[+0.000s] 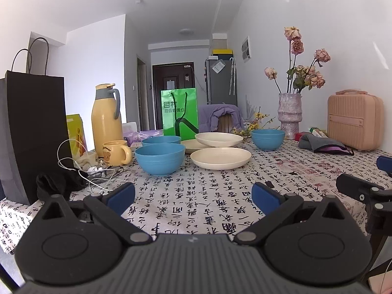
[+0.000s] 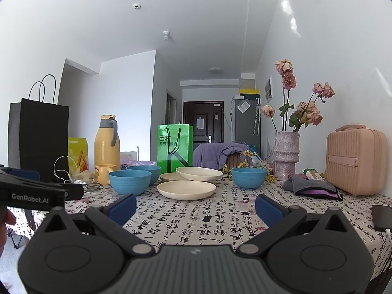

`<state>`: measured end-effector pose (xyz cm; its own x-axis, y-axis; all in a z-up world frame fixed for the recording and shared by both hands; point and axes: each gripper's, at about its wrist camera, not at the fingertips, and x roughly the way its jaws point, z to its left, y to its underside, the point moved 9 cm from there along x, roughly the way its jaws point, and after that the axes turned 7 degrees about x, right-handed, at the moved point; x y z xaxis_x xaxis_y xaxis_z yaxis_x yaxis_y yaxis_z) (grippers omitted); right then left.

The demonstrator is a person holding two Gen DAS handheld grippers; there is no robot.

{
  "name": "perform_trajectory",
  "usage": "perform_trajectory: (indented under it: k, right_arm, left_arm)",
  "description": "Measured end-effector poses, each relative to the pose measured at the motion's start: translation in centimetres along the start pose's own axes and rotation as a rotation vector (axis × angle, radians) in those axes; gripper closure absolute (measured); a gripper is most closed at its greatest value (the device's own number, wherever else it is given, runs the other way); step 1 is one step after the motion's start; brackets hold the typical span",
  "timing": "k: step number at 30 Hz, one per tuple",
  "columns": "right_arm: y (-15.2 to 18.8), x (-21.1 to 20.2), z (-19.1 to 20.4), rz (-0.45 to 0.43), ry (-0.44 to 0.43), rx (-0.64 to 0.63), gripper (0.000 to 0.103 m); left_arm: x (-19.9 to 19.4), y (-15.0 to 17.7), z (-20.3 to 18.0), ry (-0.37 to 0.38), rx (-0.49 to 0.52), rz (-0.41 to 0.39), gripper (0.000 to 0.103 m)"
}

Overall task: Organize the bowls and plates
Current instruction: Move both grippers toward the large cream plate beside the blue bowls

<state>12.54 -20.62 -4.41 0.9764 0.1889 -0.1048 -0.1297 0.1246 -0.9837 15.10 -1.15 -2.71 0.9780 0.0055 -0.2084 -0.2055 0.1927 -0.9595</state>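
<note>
Three blue bowls stand on the patterned tablecloth: a near one [image 1: 159, 158] [image 2: 129, 181], one behind it [image 1: 161, 140] [image 2: 144, 170], and one to the right [image 1: 267, 139] [image 2: 249, 177]. Three cream plates lie between them: a front plate [image 1: 220, 158] [image 2: 186, 189], and a tilted plate [image 1: 218, 139] [image 2: 199, 173] resting on another [image 1: 189, 145] [image 2: 169, 177]. My left gripper [image 1: 193, 196] is open above the cloth, well short of the dishes. My right gripper [image 2: 196, 207] is open too, holding nothing.
A black paper bag [image 1: 31, 134], a yellow thermos [image 1: 106, 116], a yellow mug [image 1: 116, 152] and loose cables [image 1: 83, 171] crowd the left. A green bag [image 1: 180, 112] stands behind the dishes. On the right are a vase of dried roses [image 1: 289, 115], a pink case [image 1: 355, 120] and a phone [image 2: 382, 218].
</note>
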Motion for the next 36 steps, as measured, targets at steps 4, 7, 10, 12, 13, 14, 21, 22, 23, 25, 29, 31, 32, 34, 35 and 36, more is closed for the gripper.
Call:
perform_trajectory:
  k: [4, 7, 10, 12, 13, 14, 21, 22, 23, 25, 29, 31, 32, 34, 35, 36]
  right_arm:
    - [-0.2, 1.3, -0.8, 0.011, 0.011, 0.002, 0.0]
    - [-0.5, 2.4, -1.3, 0.018, 0.017, 0.0, 0.0]
    - [-0.6, 3.3, -1.7, 0.024, 0.02, 0.017, 0.0]
    - [-0.6, 4.1, -2.0, 0.029, 0.023, 0.031, 0.0]
    - [-0.6, 4.5, -2.1, 0.032, 0.026, 0.036, 0.0]
    - [-0.7, 5.0, -2.3, 0.036, 0.03, 0.039, 0.0]
    - [-2.3, 11.2, -4.3, 0.071, 0.031, 0.071, 0.0]
    - [-2.5, 12.5, -4.7, 0.087, 0.023, 0.091, 0.0]
    - [-2.9, 14.1, -5.2, 0.102, 0.004, 0.119, 0.0]
    - [-3.5, 17.2, -6.1, 0.116, -0.023, 0.176, 0.0]
    - [-3.8, 24.2, -6.4, 0.303, -0.093, 0.138, 0.0]
    - [-4.3, 26.7, -6.7, 0.28, -0.084, 0.124, 0.0]
    - [-4.4, 28.0, -6.8, 0.284, -0.081, 0.117, 0.0]
    - [-4.2, 31.3, -6.7, 0.325, -0.081, 0.089, 0.001]
    - [-3.9, 33.1, -6.6, 0.364, -0.084, 0.065, 0.003]
    - [-3.6, 34.7, -6.5, 0.386, -0.098, 0.043, 0.01]
  left_arm:
    - [0.7, -0.7, -0.7, 0.02, 0.017, -0.057, 0.0]
    - [1.5, -1.2, -0.9, 0.063, 0.005, -0.055, 0.0]
    - [2.4, -1.3, -0.5, 0.088, -0.059, -0.058, 0.0]
    - [3.2, -1.4, 0.0, 0.043, -0.074, -0.054, 0.0]
    - [3.7, -1.4, 0.2, 0.027, -0.074, -0.039, 0.0]
    - [4.5, -1.3, 0.4, 0.012, -0.073, -0.013, 0.0]
    - [12.1, -2.5, 1.4, -0.013, -0.139, 0.068, 0.0]
    - [13.5, -2.8, 1.5, -0.025, -0.158, 0.071, 0.0]
    - [14.9, -3.0, 1.7, -0.039, -0.174, 0.086, 0.0]
    - [18.3, -3.4, 1.7, -0.027, -0.202, 0.116, 0.0]
    - [24.5, -3.4, 1.3, -0.025, -0.243, 0.188, 0.0]
    - [27.1, -3.1, 1.0, -0.013, -0.264, 0.226, 0.001]
    - [28.3, -2.9, 0.8, -0.012, -0.277, 0.251, 0.002]
    - [30.5, -2.4, 0.3, -0.021, -0.3, 0.303, 0.006]
    - [31.4, -2.2, -0.1, -0.013, -0.304, 0.315, 0.007]
    - [32.2, -2.1, -0.3, -0.015, -0.305, 0.325, 0.011]
